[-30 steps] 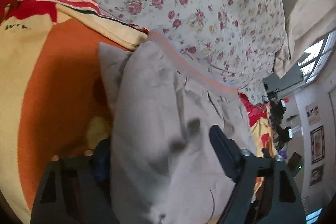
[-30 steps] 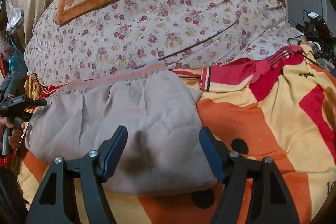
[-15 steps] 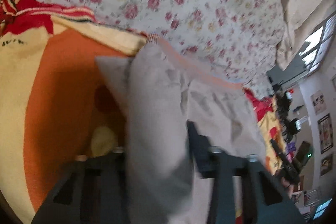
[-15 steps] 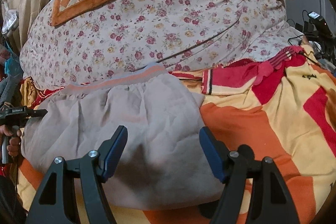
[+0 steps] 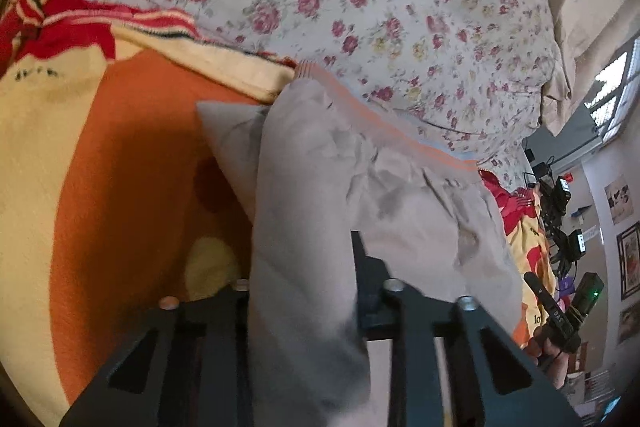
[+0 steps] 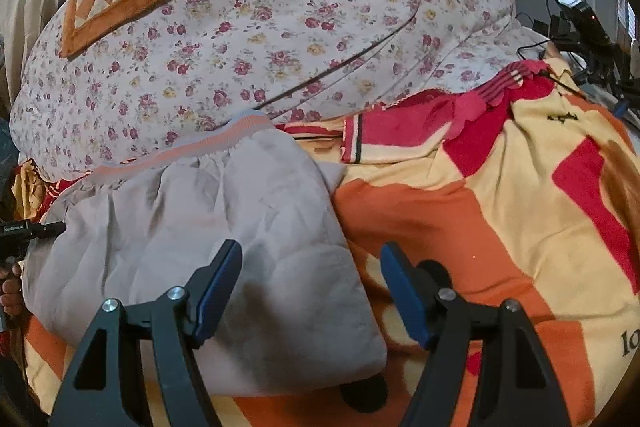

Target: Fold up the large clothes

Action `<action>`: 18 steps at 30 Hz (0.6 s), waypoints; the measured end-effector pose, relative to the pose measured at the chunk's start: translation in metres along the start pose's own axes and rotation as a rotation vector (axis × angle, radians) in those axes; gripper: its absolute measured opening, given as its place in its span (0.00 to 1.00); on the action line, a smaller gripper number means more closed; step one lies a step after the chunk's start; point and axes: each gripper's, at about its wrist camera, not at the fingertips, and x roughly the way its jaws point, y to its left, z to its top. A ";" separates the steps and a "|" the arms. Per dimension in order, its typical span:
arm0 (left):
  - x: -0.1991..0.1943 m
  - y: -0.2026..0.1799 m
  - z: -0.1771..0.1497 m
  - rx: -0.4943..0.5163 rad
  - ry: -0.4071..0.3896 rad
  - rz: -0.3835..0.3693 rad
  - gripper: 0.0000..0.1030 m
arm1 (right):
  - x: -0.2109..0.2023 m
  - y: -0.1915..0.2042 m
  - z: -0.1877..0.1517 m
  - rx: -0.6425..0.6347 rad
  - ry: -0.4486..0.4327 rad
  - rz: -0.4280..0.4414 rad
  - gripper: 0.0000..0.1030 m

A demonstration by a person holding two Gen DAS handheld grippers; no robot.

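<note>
Filling the upper part of both views, a flowered quilt (image 6: 280,27) rises behind a red, orange and yellow blanket (image 6: 500,227). Grey clothing (image 6: 208,227) with an orange-striped waistband lies folded at lower left of the right view. The left gripper (image 5: 304,291) is closing on a grey fold, while the right gripper (image 6: 312,291) hangs apart over its edge.

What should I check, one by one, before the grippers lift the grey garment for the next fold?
1. Left gripper has cloth between its fingers: ok, a fold of the grey garment is there and the jaws are closing.
2. Right gripper has cloth: not ok, it is open above the garment's near corner.
3. Garment lies fully on the orange blanket: ok.
4. Waistband is clear of the flowered quilt: not ok, it lies against it.
5. Layers under the garment are aligned: cannot tell.
</note>
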 end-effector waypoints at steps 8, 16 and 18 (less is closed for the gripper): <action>-0.021 -0.035 0.004 -0.023 -0.049 -0.105 0.05 | -0.009 -0.012 0.003 0.047 -0.036 -0.034 0.73; -0.006 -0.123 0.012 -0.079 -0.087 -0.048 0.05 | -0.041 -0.068 0.006 0.239 -0.097 -0.051 0.73; 0.005 -0.147 0.013 -0.073 -0.094 -0.038 0.05 | -0.047 -0.080 0.003 0.262 -0.103 -0.049 0.73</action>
